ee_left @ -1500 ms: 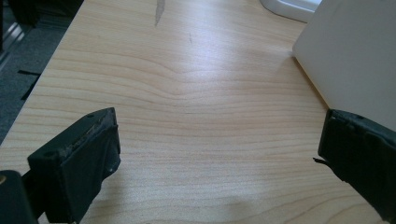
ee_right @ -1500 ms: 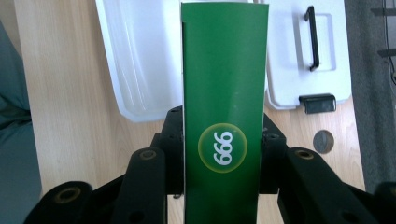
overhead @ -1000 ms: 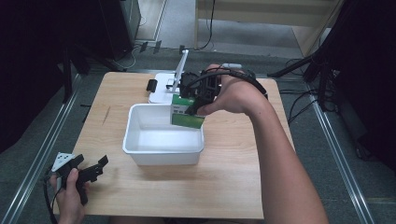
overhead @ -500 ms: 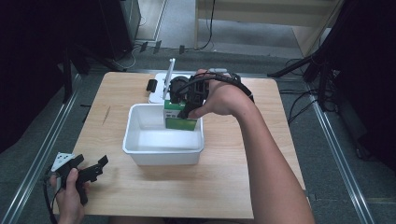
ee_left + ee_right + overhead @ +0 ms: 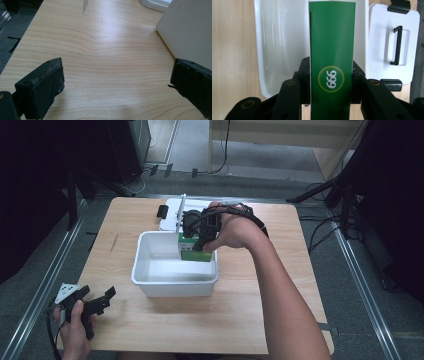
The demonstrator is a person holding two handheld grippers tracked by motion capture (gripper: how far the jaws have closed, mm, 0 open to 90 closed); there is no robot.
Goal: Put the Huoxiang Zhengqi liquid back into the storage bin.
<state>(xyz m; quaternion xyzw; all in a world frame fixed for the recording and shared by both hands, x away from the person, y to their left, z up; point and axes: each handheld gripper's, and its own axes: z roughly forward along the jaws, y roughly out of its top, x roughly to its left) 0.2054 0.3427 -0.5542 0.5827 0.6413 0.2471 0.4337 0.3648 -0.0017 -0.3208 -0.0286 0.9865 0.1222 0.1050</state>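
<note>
Green carton [image 5: 332, 62], marked 999 on a round emblem, clamped at both sides between fingers of right gripper [image 5: 332, 82]. Held upright at far right corner of white tub [image 5: 150, 262], lower part inside the rim. Whether touching the tub floor: cannot tell. White lid [image 5: 390, 37] with black handle, flat on wooden surface [image 5: 280, 320] just beyond the tub. Left gripper [image 5: 97, 302] low at near left corner of the surface, well apart from the tub; fingers [image 5: 41, 87] wide apart, nothing between them, bare wood below.
</note>
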